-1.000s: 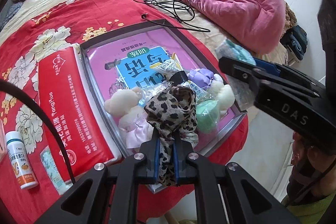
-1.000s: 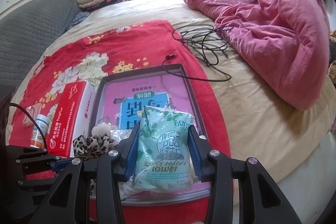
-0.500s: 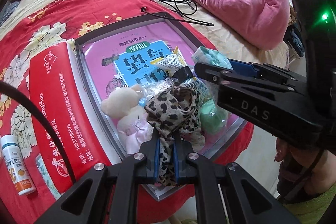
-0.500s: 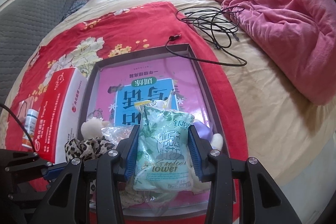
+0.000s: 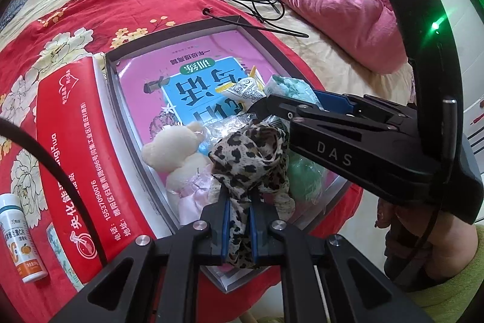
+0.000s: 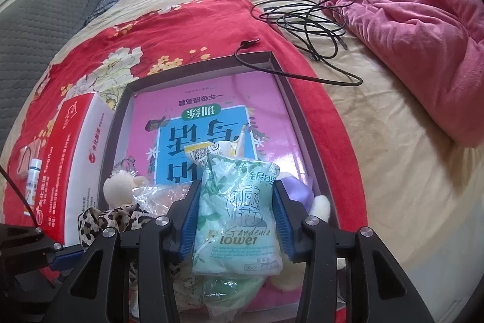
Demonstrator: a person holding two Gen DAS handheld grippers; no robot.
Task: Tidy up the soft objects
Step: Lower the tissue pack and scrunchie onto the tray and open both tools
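The bed [image 6: 378,159] carries a red flowered cloth [image 6: 187,29], and on this cloth lies a shallow grey tray [image 6: 298,108] with a pink and blue book cover on its floor. The soft things are gathered at the near end of the tray.

The biggest of them is the pale green tissue pack [image 6: 239,214]. It stands between the blue pads of the right tongs [image 6: 236,220], over the pile. These tongs have just been opening, and now a small gap shows on each side of the pack, so I judge they are letting it go. The pack is light and gives under pressure; its plastic skin is smooth, so a hold across the middle of its width is the safest.

Beside it lies the cream plush toy [image 5: 178,150], soft and easy to squeeze at the body.

The leopard-print scarf [image 5: 254,159] is thin, limp cloth. The left tongs [image 5: 239,226] are pressed together on its lower end, and the rest bunches above the pads, over the tray. It weighs almost nothing but may catch on its neighbours.
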